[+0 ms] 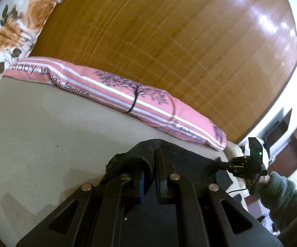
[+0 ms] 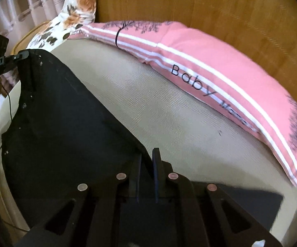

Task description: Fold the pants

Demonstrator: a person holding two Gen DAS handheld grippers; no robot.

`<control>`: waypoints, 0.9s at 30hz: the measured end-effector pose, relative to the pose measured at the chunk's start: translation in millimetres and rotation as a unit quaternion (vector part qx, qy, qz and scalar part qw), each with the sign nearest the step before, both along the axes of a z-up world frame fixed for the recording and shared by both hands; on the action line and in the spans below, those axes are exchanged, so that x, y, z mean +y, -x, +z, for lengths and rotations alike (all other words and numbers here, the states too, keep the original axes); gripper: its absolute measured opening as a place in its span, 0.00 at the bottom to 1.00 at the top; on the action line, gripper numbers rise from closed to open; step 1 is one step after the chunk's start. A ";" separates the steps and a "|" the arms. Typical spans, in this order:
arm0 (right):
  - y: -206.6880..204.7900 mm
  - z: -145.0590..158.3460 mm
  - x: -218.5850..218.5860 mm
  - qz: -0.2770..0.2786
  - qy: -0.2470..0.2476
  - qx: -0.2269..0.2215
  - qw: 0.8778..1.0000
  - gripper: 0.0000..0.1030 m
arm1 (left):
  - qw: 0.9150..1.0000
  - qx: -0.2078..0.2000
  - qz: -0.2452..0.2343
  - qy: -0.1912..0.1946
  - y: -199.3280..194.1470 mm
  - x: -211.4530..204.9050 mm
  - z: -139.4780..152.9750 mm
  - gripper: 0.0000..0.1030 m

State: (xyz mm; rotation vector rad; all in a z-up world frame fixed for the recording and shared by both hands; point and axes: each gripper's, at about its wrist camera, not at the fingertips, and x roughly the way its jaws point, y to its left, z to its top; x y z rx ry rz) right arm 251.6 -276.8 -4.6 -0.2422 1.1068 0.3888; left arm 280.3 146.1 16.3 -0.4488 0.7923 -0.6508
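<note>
Black pants [image 2: 66,133] hang stretched over a beige mattress [image 2: 169,113] between my two grippers. In the left wrist view my left gripper [image 1: 150,163] is shut on a bunched edge of the pants [image 1: 127,162], which wraps over its left finger. My right gripper [image 2: 147,154] is shut on the opposite edge, and the fabric runs down between its fingers. The same gripper [image 1: 217,163] shows at the right of the left wrist view, pinching the cloth, held by a hand in a green fuzzy sleeve [image 1: 282,191]. Far upper left in the right wrist view, the left gripper [image 2: 22,55] holds its corner.
A pink striped pillow [image 1: 127,94] [image 2: 210,61] lies along the wooden headboard [image 1: 169,30]. A floral pillow [image 1: 21,24] [image 2: 76,14] sits beside it. Curtains [image 2: 25,0] hang past the bed's far side. A thin cable [image 2: 9,107] dangles from the left gripper.
</note>
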 end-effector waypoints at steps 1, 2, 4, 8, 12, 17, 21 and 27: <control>10.9 4.3 0.3 -0.006 0.001 -0.004 1.000 0.07 | 1.000 -0.005 -0.005 0.000 6.7 1.7 3.7 0.08; 22.2 7.9 0.5 -0.014 0.001 -0.005 1.000 0.07 | 1.000 -0.008 -0.011 0.001 14.1 3.5 7.5 0.08; 49.8 13.9 -3.2 -0.026 0.001 -0.007 1.000 0.07 | 1.000 -0.013 -0.019 0.003 26.5 5.4 13.4 0.08; 98.5 14.4 -1.0 -0.050 -0.006 -0.003 0.999 0.07 | 0.999 -0.013 -0.043 0.003 62.8 11.0 18.5 0.08; 142.8 -2.0 -0.7 -0.071 -0.018 0.017 0.997 0.07 | 0.998 -0.004 -0.064 -0.006 98.9 16.1 13.4 0.08; 181.0 -28.4 -2.6 -0.100 -0.036 0.040 0.994 0.07 | 0.994 0.025 -0.098 -0.046 148.6 21.4 -9.7 0.08; 194.1 -46.9 1.7 -0.111 -0.031 0.050 0.992 0.07 | 0.985 0.059 -0.127 -0.102 174.0 15.9 -38.4 0.08; 201.4 -75.7 3.3 -0.127 -0.016 0.075 0.989 0.07 | 0.965 0.085 -0.146 -0.198 191.2 -2.3 -75.8 0.10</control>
